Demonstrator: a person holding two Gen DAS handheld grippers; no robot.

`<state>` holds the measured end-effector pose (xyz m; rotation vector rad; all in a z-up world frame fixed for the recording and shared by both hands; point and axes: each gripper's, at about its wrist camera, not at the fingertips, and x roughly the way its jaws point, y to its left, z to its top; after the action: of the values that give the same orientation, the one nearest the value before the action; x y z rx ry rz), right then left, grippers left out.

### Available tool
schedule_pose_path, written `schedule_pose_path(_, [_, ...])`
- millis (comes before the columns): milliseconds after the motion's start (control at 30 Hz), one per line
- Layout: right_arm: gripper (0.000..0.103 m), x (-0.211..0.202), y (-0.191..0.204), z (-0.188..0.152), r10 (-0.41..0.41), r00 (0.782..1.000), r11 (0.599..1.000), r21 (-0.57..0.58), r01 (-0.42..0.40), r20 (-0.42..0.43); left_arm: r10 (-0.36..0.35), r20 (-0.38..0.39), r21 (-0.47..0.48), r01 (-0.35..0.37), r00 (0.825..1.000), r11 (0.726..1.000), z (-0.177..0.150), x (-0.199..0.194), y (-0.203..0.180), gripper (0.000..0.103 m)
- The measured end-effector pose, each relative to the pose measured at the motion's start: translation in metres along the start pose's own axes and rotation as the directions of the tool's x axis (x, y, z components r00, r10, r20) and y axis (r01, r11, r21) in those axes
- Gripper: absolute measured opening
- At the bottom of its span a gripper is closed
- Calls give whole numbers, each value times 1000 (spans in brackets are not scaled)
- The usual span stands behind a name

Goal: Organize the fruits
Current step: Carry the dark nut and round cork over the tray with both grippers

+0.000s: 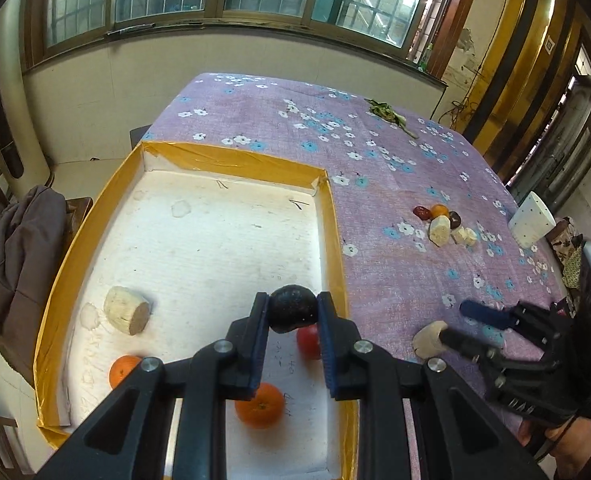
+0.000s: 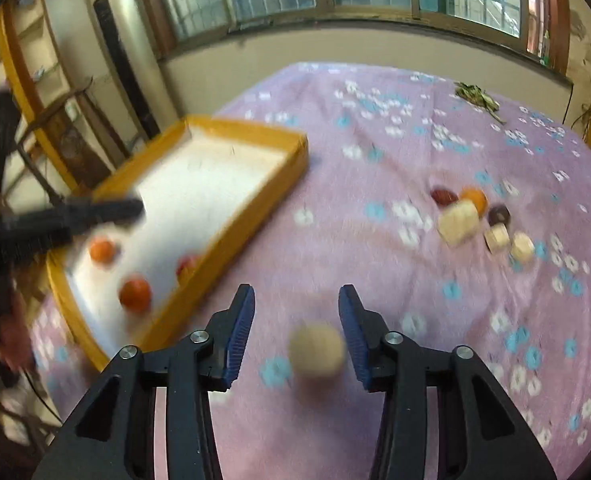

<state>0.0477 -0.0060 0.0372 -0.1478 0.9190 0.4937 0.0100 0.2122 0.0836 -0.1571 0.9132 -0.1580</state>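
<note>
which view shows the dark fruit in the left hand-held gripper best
The left wrist view: the dark fruit sits sharp and central between the left hand-held gripper fingers, above the yellow-edged tray. The right wrist view is blurred; it shows that gripper only as a dark smear, the fruit not discernible.

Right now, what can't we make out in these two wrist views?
- Right wrist view: motion blur; whether the open right gripper touches the pale round piece is unclear.
- Left wrist view: left gripper, shut on the dark round fruit, covers much of the red fruit.
- Left wrist view: the yellow-rimmed white tray has its near end hidden by the gripper body.
- Far pile of small fruits and pale chunks: too small to identify.
</note>
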Motion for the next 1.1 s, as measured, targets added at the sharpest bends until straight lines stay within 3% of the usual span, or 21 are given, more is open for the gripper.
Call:
schedule_pose_path(167, [43, 22, -5, -21, -11, 998, 1000, 18, 12, -60, -27, 0, 9, 27, 1000, 1000, -1, -1, -6, 26])
schedule_pose_path(233, [43, 26, -7, -24, 8, 999, 999, 33, -6, -52, -33, -4, 14, 33, 999, 999, -2, 0, -9, 26])
schedule_pose_path(333, [37, 30, -4, -25, -25, 998, 1000, 7, 25, -50, -37, -10, 24, 37, 999, 999, -3, 1, -15, 26])
schedule_pose_path(433, [37, 23, -4, -24, -37, 999, 999, 6, 37, -31, -37, -11, 29, 37, 999, 999, -4, 1, -17, 26])
schedule_pose_path(733, [37, 1, -8, 11, 7, 999, 999, 44, -9, 46, -18, -13, -11, 18, 1000, 1000, 0, 2, 0, 26])
schedule_pose_path(1100, [37, 20, 38, 66, 112, 991, 994, -21, -111, 72, 83, 16, -72, -82, 996, 994, 17, -6, 57, 26])
